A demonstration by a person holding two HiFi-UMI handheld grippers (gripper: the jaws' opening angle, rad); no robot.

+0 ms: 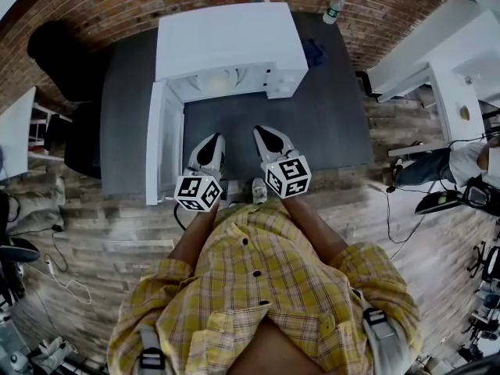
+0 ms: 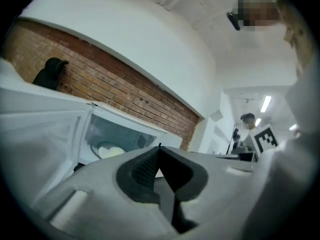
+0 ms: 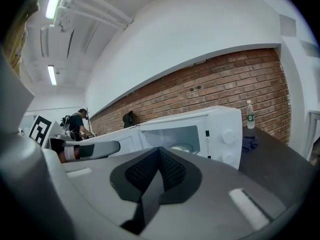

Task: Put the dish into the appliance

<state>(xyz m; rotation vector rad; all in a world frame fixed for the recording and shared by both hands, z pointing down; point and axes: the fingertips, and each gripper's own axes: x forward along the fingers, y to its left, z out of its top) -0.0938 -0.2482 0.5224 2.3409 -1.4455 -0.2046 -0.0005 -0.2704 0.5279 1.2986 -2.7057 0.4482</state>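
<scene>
Two hand-held grippers are in view, both empty.

- **Microwave door** [image 1: 160,143], centre-left of the head view: swung fully open.
- **Left gripper** [image 1: 212,140], just right of the door: jaws pressed together with nothing between them.
- **Microwave** [image 1: 226,37], upper centre: white, standing on a dark table [image 1: 320,123].
- **Dish** [image 2: 111,151]: a pale round plate or shallow bowl. It lies inside the cavity, well apart from both grippers. Its material cannot be told at this range.
  - Handling, as a judgement: rigid and fairly light, with a smooth rim that is likely slippery. It is breakable if ceramic.
  - Best hold: the near rim, one pad above and one below, kept level.
- **Right gripper** [image 1: 263,131], lower centre: jaws likewise closed on nothing.

Placement appears complete; the door is not yet shut.
</scene>
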